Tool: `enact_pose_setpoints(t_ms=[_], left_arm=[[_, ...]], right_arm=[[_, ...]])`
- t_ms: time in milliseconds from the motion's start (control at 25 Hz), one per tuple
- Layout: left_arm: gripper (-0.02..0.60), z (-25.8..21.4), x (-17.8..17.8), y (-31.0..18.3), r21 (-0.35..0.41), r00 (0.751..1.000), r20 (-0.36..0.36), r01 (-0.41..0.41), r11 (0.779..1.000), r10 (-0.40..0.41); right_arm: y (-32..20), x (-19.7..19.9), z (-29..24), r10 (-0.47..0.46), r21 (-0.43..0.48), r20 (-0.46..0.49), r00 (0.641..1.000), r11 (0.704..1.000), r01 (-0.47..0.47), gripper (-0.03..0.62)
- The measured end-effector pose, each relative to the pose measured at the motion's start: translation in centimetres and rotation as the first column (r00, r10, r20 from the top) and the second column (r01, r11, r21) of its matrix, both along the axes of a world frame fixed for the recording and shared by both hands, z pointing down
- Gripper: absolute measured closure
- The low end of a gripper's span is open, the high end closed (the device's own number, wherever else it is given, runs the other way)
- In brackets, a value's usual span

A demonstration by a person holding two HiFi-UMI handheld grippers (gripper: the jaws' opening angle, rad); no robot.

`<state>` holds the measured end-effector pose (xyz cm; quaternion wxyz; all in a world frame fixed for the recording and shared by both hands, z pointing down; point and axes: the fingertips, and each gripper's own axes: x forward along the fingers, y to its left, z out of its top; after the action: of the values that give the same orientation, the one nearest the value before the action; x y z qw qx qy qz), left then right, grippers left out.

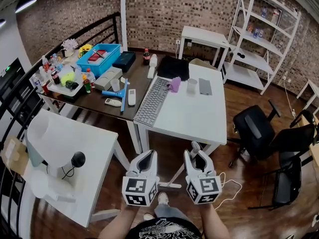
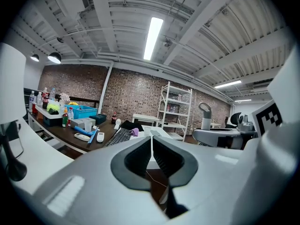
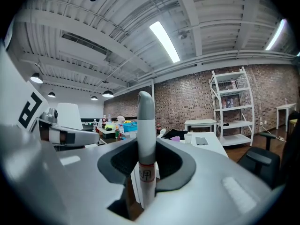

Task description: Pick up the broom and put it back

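Observation:
The broom shows as a grey-white handle (image 3: 145,125) standing upright between the jaws of my right gripper (image 3: 146,150), which is shut on it. In the head view the handle's rounded top (image 1: 195,146) sticks up just past the right gripper (image 1: 195,154), and the pole slants down to the wooden floor at a white piece (image 1: 170,185). The broom's head is hidden. My left gripper (image 1: 148,156) hangs beside the right one at the same height. Its jaws are shut with nothing between them, as the left gripper view shows (image 2: 151,146).
A white table (image 1: 192,121) with a keyboard (image 1: 152,101) stands straight ahead, joined to a cluttered dark table (image 1: 142,81). Another white table (image 1: 79,148) is at the left by a black railing. Black office chairs (image 1: 256,128) and a white shelf (image 1: 259,34) stand at right. A white cable (image 1: 232,185) lies on the floor.

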<state>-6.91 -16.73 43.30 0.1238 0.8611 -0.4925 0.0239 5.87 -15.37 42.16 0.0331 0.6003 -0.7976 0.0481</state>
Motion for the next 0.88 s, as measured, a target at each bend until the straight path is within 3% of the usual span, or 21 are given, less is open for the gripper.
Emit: enact_pose_setpoints(t_ms=[440, 880], left_arm=[[0.566, 1.0, 0.8, -0.5, -0.027, 1.000, 0.010, -0.010, 1.000, 0.011], [0.566, 1.2, 1.7, -3.0, -0.037, 1.000, 0.013, -0.016, 0.999, 0.016]], right_arm=[[-1.0, -0.1, 0.8, -0.007, -0.004, 0.013, 1.000, 1.000, 0.007, 0.503], [-5.7, -0.1, 2.7, -0.028, -0.021, 0.002, 1.000, 0.999, 0.028, 0.503]])
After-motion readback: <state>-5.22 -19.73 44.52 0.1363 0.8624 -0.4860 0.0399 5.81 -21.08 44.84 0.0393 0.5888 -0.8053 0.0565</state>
